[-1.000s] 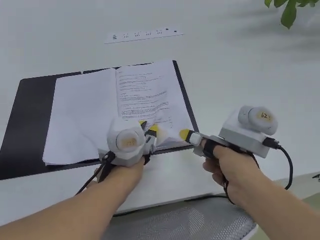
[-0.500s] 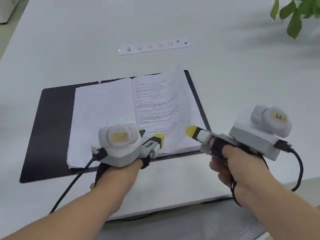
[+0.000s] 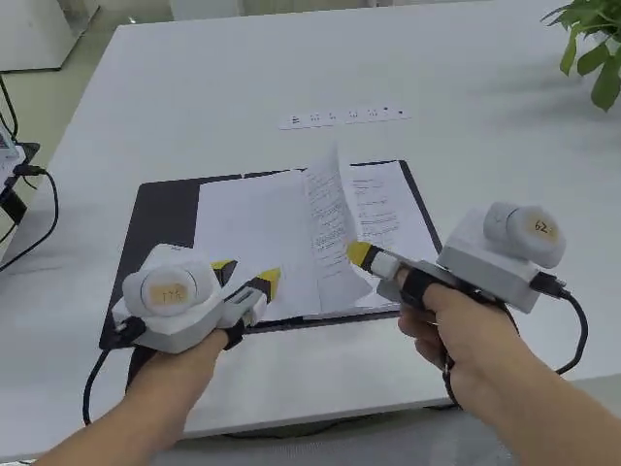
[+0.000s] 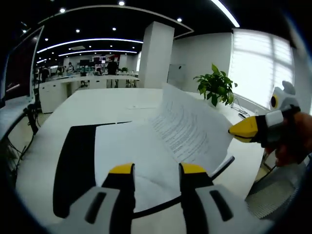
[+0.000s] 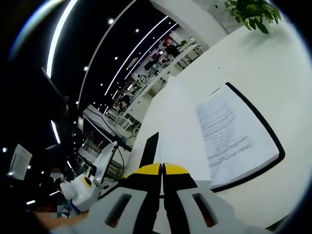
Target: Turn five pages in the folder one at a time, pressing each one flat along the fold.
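Observation:
The black folder (image 3: 160,233) lies open on the white table, with white pages on both sides. One printed page (image 3: 330,218) stands nearly upright over the fold. My right gripper (image 3: 359,255) is shut on that page's lower edge. In the right gripper view its yellow tips (image 5: 161,169) are pressed together, and the printed sheet underneath (image 5: 229,136) lies flat. My left gripper (image 3: 247,274) hovers open over the folder's near left corner, holding nothing. The left gripper view shows its tips (image 4: 157,170) apart, the raised page (image 4: 187,129) ahead and the right gripper (image 4: 246,129) at the page's edge.
A white power strip (image 3: 344,116) lies beyond the folder. A leafy plant (image 3: 592,49) stands at the far right. Black cables (image 3: 39,214) hang off the table's left edge. The table's front edge runs just below both hands.
The right gripper has raised the right-hand page from flat to nearly upright and carried it leftward. The left gripper has pulled away to the left, off the page's corner.

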The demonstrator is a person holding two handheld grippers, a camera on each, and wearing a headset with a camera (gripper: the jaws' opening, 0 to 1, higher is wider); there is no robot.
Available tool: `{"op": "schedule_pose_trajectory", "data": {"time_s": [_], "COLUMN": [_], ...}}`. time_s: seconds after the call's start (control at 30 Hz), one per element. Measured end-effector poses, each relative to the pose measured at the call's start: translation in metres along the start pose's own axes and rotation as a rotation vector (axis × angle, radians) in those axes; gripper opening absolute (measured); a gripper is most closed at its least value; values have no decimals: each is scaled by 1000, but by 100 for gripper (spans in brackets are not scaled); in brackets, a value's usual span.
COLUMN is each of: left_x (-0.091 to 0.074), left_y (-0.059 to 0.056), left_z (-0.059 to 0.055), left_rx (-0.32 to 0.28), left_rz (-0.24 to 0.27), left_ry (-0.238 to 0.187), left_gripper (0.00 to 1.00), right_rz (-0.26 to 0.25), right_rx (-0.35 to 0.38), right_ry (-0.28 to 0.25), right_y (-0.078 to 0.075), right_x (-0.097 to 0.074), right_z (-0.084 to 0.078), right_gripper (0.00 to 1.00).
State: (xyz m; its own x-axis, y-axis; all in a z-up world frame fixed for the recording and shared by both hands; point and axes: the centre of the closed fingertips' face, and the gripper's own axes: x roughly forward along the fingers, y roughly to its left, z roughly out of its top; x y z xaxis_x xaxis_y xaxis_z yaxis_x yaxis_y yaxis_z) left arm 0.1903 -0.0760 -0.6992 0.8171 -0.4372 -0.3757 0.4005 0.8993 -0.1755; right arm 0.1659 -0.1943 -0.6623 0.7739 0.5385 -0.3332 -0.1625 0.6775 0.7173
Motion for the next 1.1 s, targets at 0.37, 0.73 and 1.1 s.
{"op": "schedule_pose_trajectory", "data": {"time_s": [0.37, 0.73, 1.1], "left_x": [-40, -59, -79], "left_y": [43, 55, 72], "left_z": [15, 29, 34], "left_rx": [-23, 51, 93], "left_rz": [51, 4, -11], "left_ry": [-59, -65, -83], "left_gripper": [35, 33, 32], "right_rz": [27, 13, -23], "right_rx": [-79, -139, -237], "right_ry": [40, 73, 153], "right_y": [41, 64, 78], "right_x": [20, 46, 87], "right_z": [-28, -53, -89], "right_gripper": [0, 0, 0]}}
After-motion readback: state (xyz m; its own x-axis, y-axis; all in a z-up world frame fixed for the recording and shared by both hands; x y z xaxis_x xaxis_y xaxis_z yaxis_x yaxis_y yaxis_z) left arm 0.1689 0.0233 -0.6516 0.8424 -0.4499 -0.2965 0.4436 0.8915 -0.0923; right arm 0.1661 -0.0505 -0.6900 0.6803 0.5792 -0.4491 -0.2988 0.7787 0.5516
